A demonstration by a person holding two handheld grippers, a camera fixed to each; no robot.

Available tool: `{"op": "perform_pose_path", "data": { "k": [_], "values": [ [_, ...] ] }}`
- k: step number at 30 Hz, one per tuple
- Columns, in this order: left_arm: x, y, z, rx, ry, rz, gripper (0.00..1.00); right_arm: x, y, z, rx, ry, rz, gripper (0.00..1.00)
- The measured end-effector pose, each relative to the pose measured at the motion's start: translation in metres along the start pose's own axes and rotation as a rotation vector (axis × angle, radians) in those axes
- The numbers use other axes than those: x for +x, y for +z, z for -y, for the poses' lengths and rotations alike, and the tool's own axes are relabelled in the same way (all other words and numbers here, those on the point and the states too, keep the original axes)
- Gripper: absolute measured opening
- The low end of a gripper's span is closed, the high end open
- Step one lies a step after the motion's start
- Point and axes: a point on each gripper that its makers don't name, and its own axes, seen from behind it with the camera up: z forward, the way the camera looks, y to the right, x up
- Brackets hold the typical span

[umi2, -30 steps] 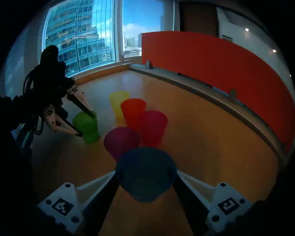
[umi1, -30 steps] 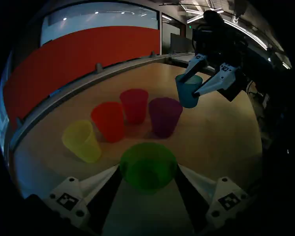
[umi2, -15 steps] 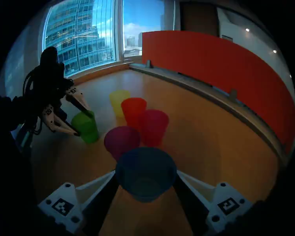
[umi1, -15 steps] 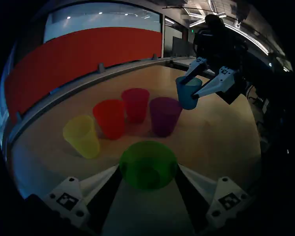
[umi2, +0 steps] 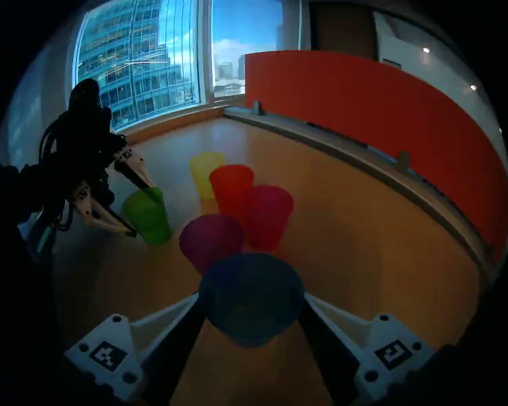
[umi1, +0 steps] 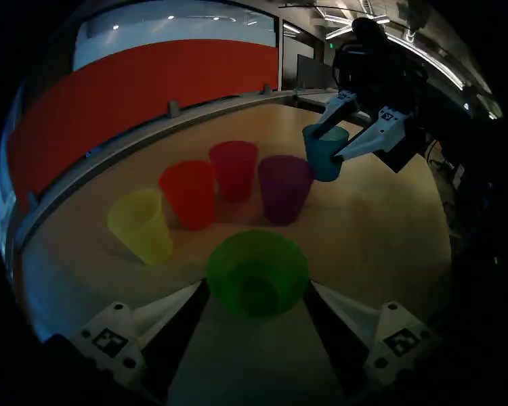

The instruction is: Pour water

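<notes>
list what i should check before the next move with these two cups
1. Left tool gripping the green cup: ok, pressed on both sides.
2. Right tool gripping the blue cup: ok, pressed on both sides.
3. Water in either held cup: cannot tell.
4. Yellow cup, red cup, pink cup and purple cup upright on the table: ok.
5. Gap between blue cup and purple cup: cannot tell, they overlap in both views.
</notes>
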Motion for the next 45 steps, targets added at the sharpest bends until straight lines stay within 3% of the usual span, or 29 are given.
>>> {"op": "perform_pose_path", "data": {
  "k": [21, 33, 38, 45],
  "values": [
    [-0.027, -0.025, 0.0, 0.027, -0.008, 0.029, 0.98, -0.024, 0.02, 0.008, 0.002, 0.0, 0.026, 0.91],
    [-0.03, -0.029, 0.0, 0.037, -0.022, 0.024, 0.98, -0.037, 0.016, 0.01, -0.014, -0.014, 0.049, 0.91],
    [-0.028, -0.03, -0.001, 0.04, -0.03, 0.017, 0.99, -0.039, 0.017, 0.01, -0.019, -0.007, 0.053, 1.0],
    [-0.028, -0.039, -0.002, 0.057, -0.037, 0.004, 0.99, -0.04, 0.009, 0.012, -0.032, -0.004, 0.046, 1.0]
  ]
}}
